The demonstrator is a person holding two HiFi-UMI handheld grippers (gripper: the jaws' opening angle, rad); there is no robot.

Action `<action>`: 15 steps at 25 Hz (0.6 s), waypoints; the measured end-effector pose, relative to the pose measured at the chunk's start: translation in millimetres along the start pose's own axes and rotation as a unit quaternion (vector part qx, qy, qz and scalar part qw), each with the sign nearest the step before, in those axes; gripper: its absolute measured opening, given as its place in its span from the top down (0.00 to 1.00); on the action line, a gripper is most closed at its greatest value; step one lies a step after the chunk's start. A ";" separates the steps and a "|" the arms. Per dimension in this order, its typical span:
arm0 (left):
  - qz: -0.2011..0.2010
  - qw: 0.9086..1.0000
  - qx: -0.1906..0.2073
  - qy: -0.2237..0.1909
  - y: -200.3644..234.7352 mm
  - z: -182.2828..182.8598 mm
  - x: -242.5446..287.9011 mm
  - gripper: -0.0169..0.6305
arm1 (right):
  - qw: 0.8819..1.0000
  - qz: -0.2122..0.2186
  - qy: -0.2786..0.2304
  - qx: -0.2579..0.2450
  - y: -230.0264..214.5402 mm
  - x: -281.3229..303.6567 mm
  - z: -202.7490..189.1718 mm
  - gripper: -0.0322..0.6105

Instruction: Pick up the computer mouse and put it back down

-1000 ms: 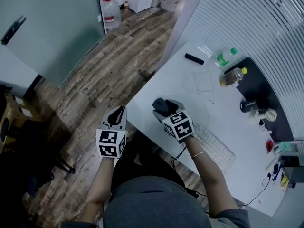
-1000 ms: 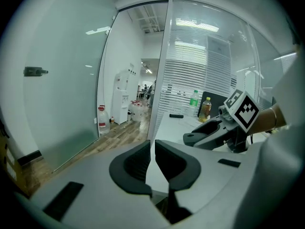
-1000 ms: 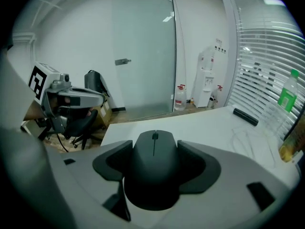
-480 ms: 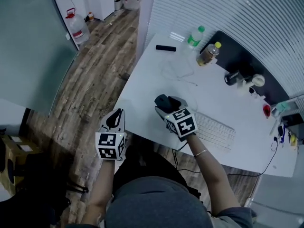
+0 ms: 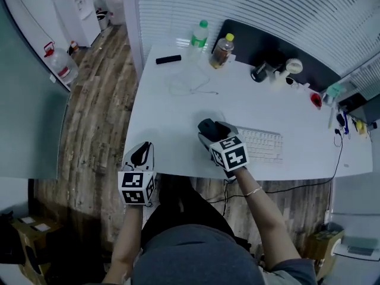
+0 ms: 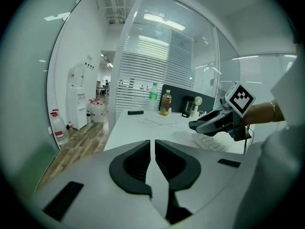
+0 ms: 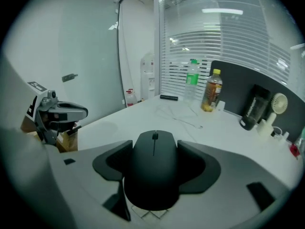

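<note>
The matte-black plastic computer mouse, judged light, rigid and slick, is gripped by its flanks in the right gripper above the white desk, at nine o'clock of the white keyboard, while the left gripper's jaws are pressed together, empty.

The matte plastic computer mouse is plain black; the flat desk top plain white. Marker cubes bear black-and-white squares. The plank floor is streaked grey-brown.

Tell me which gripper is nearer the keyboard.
Right. The right gripper, holding the mouse, is beside the keyboard's left end; the left gripper is at the table's near corner, farther away.
</note>
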State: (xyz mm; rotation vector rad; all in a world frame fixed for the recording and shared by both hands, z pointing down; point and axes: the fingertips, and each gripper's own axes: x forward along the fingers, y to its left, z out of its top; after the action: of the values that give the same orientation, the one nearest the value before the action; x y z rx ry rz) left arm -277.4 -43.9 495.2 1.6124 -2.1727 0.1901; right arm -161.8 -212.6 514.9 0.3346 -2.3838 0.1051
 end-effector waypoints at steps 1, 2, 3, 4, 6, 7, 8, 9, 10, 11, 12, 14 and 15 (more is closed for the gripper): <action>-0.011 1.000 0.005 0.003 -5.9 2.0 2.6 0.91 | 1.000 -0.013 0.000 0.012 -7.9 -7.5 -4.3 0.49; -0.023 1.000 0.010 0.006 -11.8 3.5 5.2 0.91 | 0.999 -0.026 0.001 0.025 -16.0 -15.2 -9.5 0.49; -0.033 0.999 0.015 0.009 -17.9 4.4 8.0 0.91 | 0.999 -0.039 0.001 0.038 -24.1 -22.8 -15.4 0.49; -0.043 0.999 0.019 0.012 -24.0 4.7 10.9 0.91 | 0.997 -0.051 0.001 0.052 -32.4 -30.3 -21.9 0.49; -0.062 0.998 0.028 0.017 -37.0 3.7 17.3 0.91 | 0.994 -0.077 0.002 0.077 -49.7 -45.8 -37.0 0.49; -0.071 0.997 0.033 0.019 -43.7 2.9 20.7 0.91 | 0.992 -0.090 0.002 0.090 -58.4 -54.0 -45.5 0.49; -0.081 0.996 0.037 0.021 -50.6 2.1 24.0 0.91 | 0.989 -0.103 0.002 0.103 -66.8 -62.2 -54.5 0.49; -0.090 0.995 0.042 0.023 -57.7 1.6 27.5 0.91 | 0.987 -0.115 0.002 0.116 -75.0 -70.4 -63.6 0.49; -0.099 0.994 0.047 0.025 -65.1 1.3 31.3 0.91 | 0.984 -0.127 0.003 0.128 -82.9 -78.5 -72.7 0.49; -0.108 0.992 0.051 0.026 -72.8 1.3 35.2 0.91 | 0.981 -0.138 0.003 0.140 -90.6 -86.8 -81.8 0.49; -0.117 0.991 0.056 0.027 -80.7 1.7 39.3 0.91 | 0.977 -0.148 0.004 0.150 -98.0 -95.0 -90.8 0.49; -0.133 0.989 0.066 0.030 -97.1 3.4 46.9 0.91 | 0.971 -0.169 0.006 0.168 -111.4 -111.2 -108.3 0.49; -0.140 0.987 0.071 0.030 -105.6 4.3 50.6 0.91 | 0.968 -0.178 0.006 0.176 -117.5 -118.8 -116.8 0.49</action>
State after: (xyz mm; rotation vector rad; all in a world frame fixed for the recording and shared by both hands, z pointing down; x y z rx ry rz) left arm -191.3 -123.3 497.5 1.9432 -1.8977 0.3094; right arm 30.1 -281.1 519.5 0.9198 -2.2474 0.3635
